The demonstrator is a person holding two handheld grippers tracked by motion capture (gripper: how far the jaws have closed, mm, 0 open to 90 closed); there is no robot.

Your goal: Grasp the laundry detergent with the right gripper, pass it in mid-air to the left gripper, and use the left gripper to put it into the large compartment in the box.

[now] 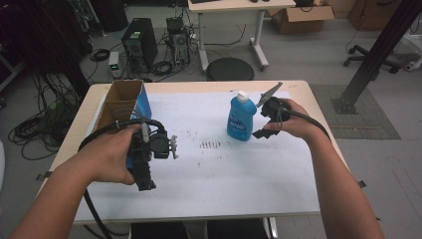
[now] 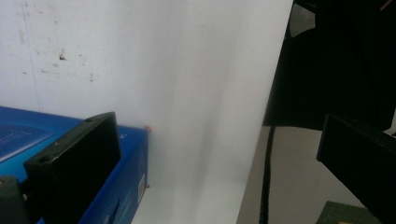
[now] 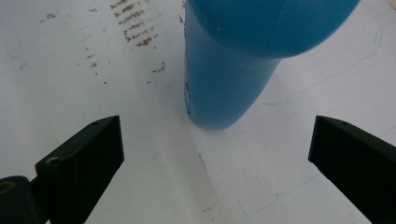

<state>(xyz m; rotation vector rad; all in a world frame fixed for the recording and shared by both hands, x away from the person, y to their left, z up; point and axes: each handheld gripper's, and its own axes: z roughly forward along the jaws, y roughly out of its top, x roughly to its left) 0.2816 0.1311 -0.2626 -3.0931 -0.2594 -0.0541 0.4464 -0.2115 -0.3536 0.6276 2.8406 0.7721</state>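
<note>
On white table, upright blue bottle, cap up, right gripper fingers wide, empty.

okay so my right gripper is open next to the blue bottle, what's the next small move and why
Probably ease the right gripper forward so its open jaws straddle the blue bottle, then close. In the right gripper view the bottle stands upright just ahead of the jaws, centred between them and untouched; the high view shows that gripper right beside the bottle.

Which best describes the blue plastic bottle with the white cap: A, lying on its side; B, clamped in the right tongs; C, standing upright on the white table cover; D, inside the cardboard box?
C: the blue plastic bottle stands upright on the white table cover, ahead of the open right tongs.
</note>
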